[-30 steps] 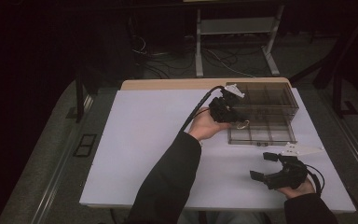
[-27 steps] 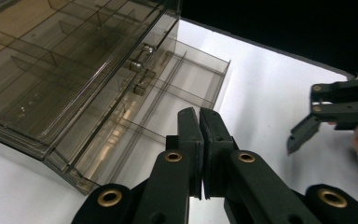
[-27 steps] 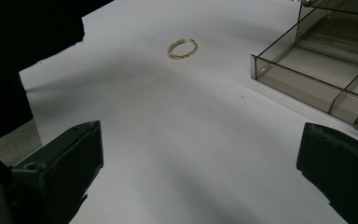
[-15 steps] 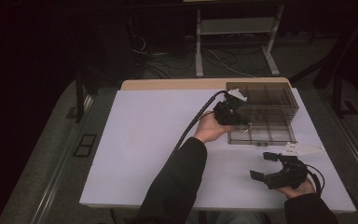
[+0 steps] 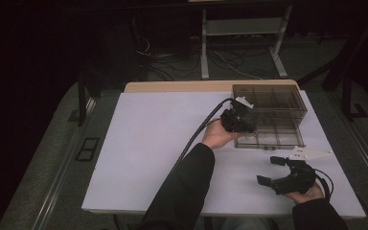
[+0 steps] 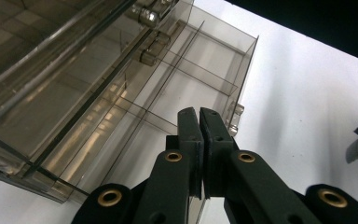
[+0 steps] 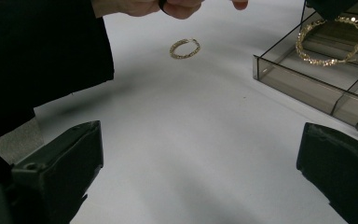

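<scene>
Here the left gripper [image 5: 243,125] hangs over the pulled-out drawer [image 5: 273,136] of the smoky clear box [image 5: 268,98], jaws pressed flat together with nothing visible between them; in the right gripper view a gold bracelet [image 7: 330,41] dangles just below it, over a drawer compartment, though the hold itself is hidden, so it is probably being lowered in. A smaller gold ring [image 7: 184,48] lies on the white table [image 5: 143,143], near the left hand, likely next. The right gripper [image 5: 273,171] rests wide open and empty, well apart from the drawer, out of the way.
</scene>
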Demonstrator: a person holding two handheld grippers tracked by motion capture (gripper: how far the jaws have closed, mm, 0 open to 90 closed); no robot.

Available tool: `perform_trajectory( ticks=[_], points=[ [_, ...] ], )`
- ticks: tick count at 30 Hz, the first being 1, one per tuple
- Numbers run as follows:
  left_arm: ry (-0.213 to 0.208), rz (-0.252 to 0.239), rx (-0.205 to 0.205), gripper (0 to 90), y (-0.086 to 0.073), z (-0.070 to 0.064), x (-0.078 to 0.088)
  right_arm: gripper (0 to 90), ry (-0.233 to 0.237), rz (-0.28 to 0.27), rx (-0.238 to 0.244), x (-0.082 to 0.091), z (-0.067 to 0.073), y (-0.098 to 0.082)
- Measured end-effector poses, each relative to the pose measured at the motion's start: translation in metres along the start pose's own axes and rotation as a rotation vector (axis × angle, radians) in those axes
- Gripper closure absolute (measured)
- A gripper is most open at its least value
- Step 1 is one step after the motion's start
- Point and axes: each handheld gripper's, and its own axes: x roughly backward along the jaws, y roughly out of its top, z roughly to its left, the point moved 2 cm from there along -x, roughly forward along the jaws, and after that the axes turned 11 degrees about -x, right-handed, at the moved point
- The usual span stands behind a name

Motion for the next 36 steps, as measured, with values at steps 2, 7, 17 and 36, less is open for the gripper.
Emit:
perform_trajectory(
  ticks=[2, 7, 17, 36],
  points=[
    [-0.003, 0.004, 0.005, 88.0, -0.001, 0.001, -0.002, 0.0, 0.000, 0.000, 0.000, 0.000, 0.000, 0.000],
    [-0.004, 0.009, 0.012, 87.9, -0.004, 0.003, -0.006, 0.0, 0.004, -0.005, -0.002, -0.001, 0.000, 0.000],
    [0.013, 0.021, 0.030, 85.9, -0.008, 0.007, -0.009, 0.0, 0.005, 0.000, 0.002, 0.000, 0.000, 0.000],
    [0.049, 0.033, -0.018, 41.2, -0.005, -0.001, 0.031, 0.0, 0.003, 0.003, 0.001, -0.001, 0.000, 0.000]
  ],
)
